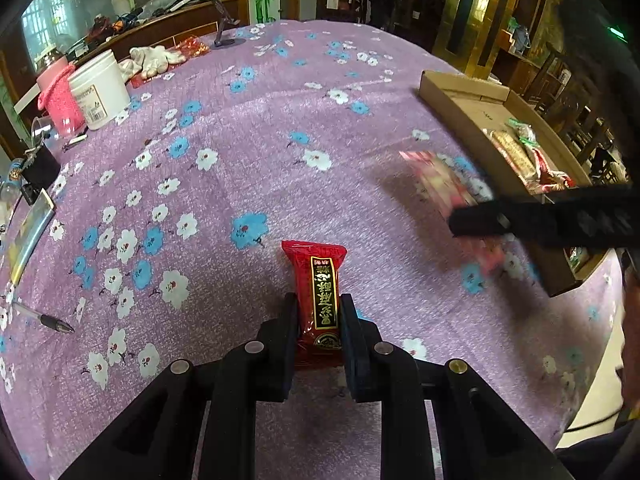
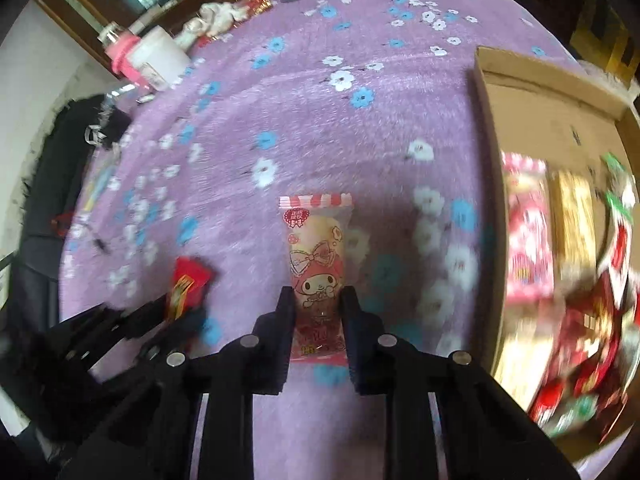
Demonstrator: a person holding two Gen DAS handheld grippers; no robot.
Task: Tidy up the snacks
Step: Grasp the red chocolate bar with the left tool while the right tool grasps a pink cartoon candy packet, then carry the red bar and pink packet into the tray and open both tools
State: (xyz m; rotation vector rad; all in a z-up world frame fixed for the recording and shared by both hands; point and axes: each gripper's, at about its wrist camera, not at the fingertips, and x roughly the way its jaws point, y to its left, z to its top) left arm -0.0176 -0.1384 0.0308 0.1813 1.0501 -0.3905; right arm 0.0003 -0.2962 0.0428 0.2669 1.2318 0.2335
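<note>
My left gripper (image 1: 319, 300) is shut on a red snack packet with a black and gold label (image 1: 316, 280), held above the purple flowered tablecloth (image 1: 260, 128). My right gripper (image 2: 317, 294) is shut on a pink cartoon-print snack packet (image 2: 318, 252). In the left wrist view that pink packet (image 1: 444, 188) shows blurred beside the right gripper's black finger (image 1: 520, 220), just left of the cardboard box (image 1: 452, 104). In the right wrist view the left gripper (image 2: 176, 308) and its red packet (image 2: 190, 280) sit at lower left. The box (image 2: 486, 120) holds several snack packets (image 2: 528, 240).
A white tub (image 1: 100, 88) and a pink container (image 1: 60, 104) stand at the table's far left, with white gloves (image 1: 154, 60) behind them. A pen (image 1: 48, 320) and a card (image 1: 32, 232) lie near the left edge. A person's sleeve (image 1: 628, 340) shows at the right.
</note>
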